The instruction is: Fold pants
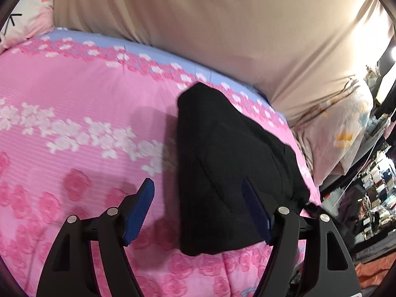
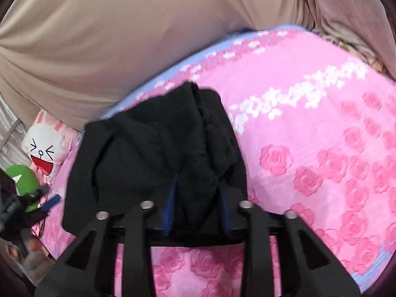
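Note:
The black pants point(image 1: 230, 163) lie folded in a thick bundle on the pink flowered bedspread point(image 1: 74, 128). My left gripper point(image 1: 198, 185) is open, its blue pads spread wide; the right pad is over the near edge of the pants and holds nothing. In the right wrist view the pants point(image 2: 148, 148) fill the middle. My right gripper point(image 2: 198, 180) is shut on a bunched fold of the pants, black cloth pinched between its blue pads. The left gripper point(image 2: 42, 203) shows at the left edge there.
A beige sheet point(image 1: 222, 24) covers the wall behind the bed. A cartoon rabbit pillow point(image 2: 44, 148) and a green plush point(image 2: 22, 180) lie at the left. Another pillow point(image 1: 346, 123) and cluttered shelves point(image 1: 371, 185) are at the bed's right end.

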`<act>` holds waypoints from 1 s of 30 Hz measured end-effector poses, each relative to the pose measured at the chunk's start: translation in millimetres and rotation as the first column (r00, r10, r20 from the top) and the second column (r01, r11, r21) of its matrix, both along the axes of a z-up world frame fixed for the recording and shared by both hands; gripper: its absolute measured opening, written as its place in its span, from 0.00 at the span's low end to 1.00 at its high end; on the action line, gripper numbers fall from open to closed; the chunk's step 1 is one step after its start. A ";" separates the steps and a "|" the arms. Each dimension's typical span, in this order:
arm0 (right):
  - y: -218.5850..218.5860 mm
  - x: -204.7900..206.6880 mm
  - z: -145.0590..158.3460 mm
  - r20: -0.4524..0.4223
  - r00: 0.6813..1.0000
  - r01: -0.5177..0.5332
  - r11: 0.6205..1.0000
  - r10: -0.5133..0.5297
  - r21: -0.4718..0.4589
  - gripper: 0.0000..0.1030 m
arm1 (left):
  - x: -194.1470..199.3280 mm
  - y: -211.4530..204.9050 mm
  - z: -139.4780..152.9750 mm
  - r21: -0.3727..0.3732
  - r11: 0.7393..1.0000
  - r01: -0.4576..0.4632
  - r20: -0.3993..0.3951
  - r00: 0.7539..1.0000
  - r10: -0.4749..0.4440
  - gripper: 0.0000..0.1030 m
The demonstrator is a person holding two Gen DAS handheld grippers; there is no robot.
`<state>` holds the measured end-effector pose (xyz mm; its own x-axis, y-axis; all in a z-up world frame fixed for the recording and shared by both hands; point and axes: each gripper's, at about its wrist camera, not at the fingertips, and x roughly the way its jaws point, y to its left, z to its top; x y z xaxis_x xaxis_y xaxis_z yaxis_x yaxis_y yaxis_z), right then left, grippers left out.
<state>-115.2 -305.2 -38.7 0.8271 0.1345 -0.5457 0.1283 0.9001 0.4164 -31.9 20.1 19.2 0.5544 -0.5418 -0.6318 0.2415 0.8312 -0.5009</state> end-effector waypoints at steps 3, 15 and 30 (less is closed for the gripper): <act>-7.7 -0.6 18.1 0.043 0.999 0.011 1.000 -0.010 -0.024 0.60 | 2.5 -9.7 -6.7 -0.006 1.000 0.021 -0.027 0.999 -0.021 0.69; -17.7 26.1 -8.0 -0.025 1.000 -0.008 0.998 0.009 0.067 0.82 | 42.8 -12.2 -65.9 -0.183 0.983 -0.010 -0.253 0.967 -0.037 0.90; 25.4 13.7 36.9 0.045 0.979 -0.200 0.980 0.201 -0.024 0.18 | -42.1 -88.9 29.9 0.311 0.941 0.136 0.258 0.941 -0.221 0.90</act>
